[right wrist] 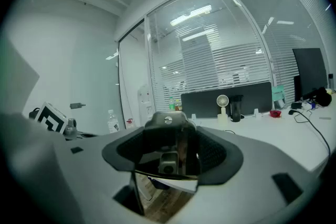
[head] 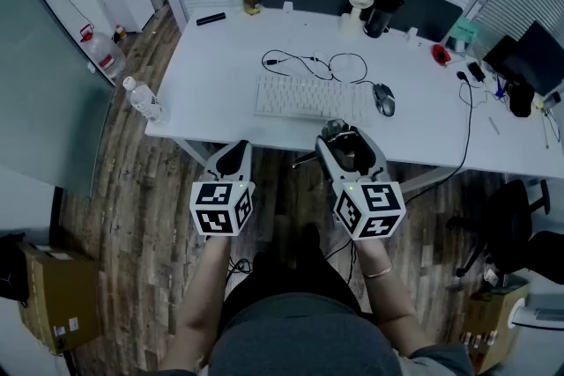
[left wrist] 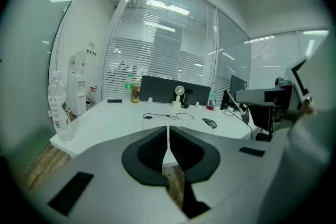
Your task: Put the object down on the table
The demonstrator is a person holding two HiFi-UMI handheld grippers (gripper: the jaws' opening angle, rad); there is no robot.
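A dark object point(head: 350, 152) point(right wrist: 167, 124) is held between the widely spread jaws of the right gripper point(head: 346, 136) point(right wrist: 173, 148), filling the gap between the pads. It is carried in the air at the table's point(head: 220, 84) near edge, just short of the keyboard point(head: 304, 97), with wooden floor seen below it. A mouse point(head: 383, 99) lies to the right of the keyboard. The left gripper point(head: 231, 161) point(left wrist: 168, 145) is held beside the right one, short of the same edge, with its jaws closed together on nothing.
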